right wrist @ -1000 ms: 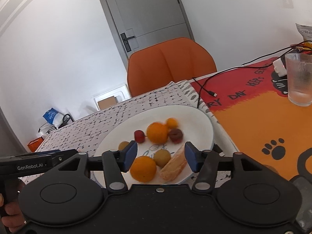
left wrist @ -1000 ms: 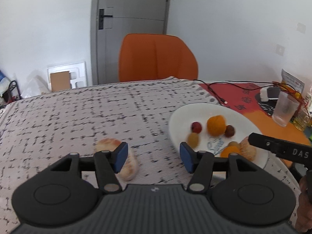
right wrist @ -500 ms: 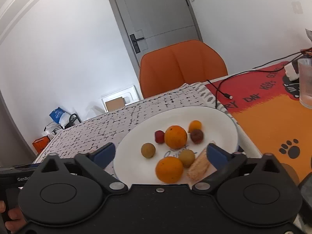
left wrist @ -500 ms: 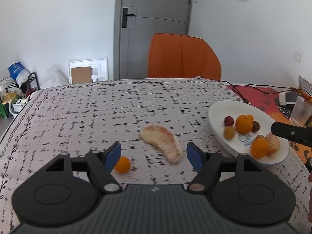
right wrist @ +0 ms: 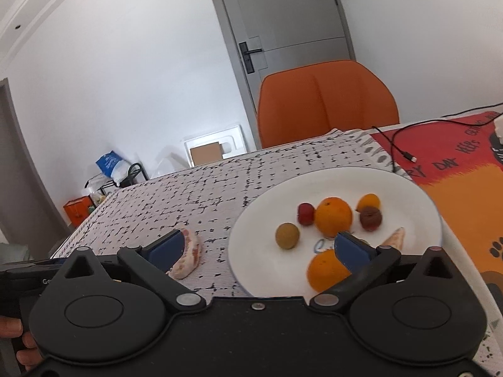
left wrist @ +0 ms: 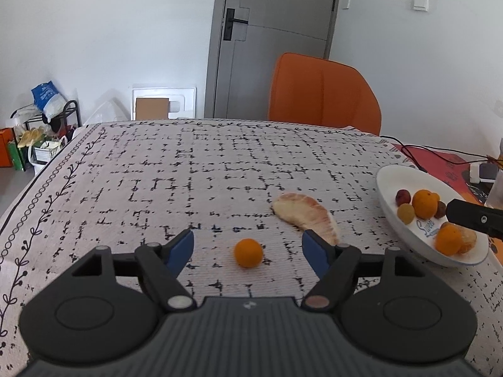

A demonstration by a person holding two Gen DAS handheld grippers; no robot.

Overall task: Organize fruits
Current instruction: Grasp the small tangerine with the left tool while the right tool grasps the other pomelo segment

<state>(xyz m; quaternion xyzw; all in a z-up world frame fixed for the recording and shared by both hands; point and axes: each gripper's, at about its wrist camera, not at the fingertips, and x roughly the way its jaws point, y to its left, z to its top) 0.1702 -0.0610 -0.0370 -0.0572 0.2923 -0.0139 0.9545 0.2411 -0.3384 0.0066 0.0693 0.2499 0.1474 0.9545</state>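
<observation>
Since both tongs have opened | left tongs (left wrist: 248, 248) wide, empty, small orange (left wrist: 248, 253) between them on surface (left wrist: 188, 169) | right tongs (right wrist: 261, 246) widest, empty, over plate (right wrist: 251, 235) | pomelo segment (left wrist: 306, 215) released beside plate, not yet in it

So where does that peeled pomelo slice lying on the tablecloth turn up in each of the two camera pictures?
Left wrist view: the pomelo slice lies right of centre, just beyond the gripper's right-hand finger.
Right wrist view: the pomelo slice sits lower left, partly hidden behind the gripper's left-hand finger.
Shared landmark: the white plate of fruit, to the slice's right in both.
</observation>
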